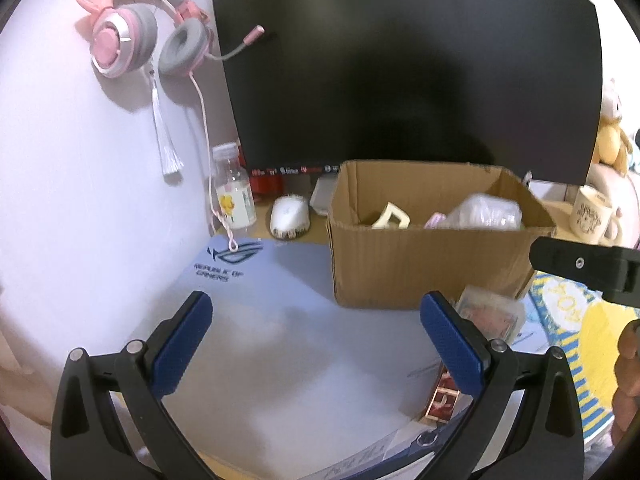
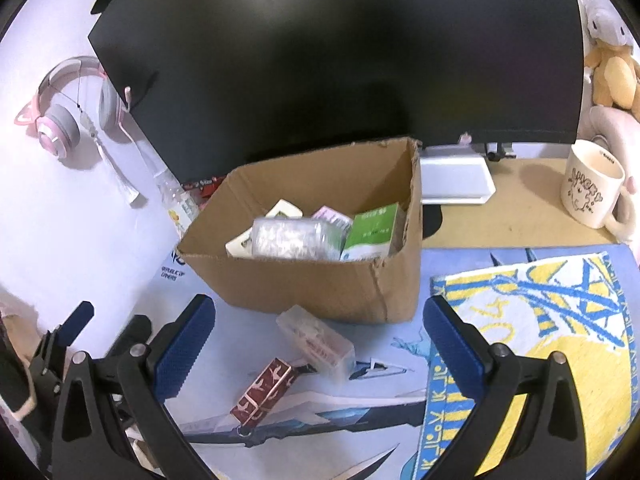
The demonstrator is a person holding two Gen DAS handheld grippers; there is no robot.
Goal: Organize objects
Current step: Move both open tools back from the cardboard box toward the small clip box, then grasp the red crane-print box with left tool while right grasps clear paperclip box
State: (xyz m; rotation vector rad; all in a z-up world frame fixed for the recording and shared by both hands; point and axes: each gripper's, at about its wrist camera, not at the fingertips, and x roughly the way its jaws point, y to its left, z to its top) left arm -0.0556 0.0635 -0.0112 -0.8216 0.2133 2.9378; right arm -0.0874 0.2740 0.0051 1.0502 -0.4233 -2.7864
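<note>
My left gripper sits with its jaws spread wide and nothing between the blue pads; its black finger arms enter my left wrist view from 7 and 5 o'clock and angle inward toward 12. My right gripper is in the same pose, jaws parted and empty, with its blue pads facing each other across a broad gap. In the right wrist view the left gripper shows at 8 o'clock as dark linkage. In the left wrist view the right gripper's black body pokes in at 3 o'clock, with part of a hand at 4 o'clock.
</note>
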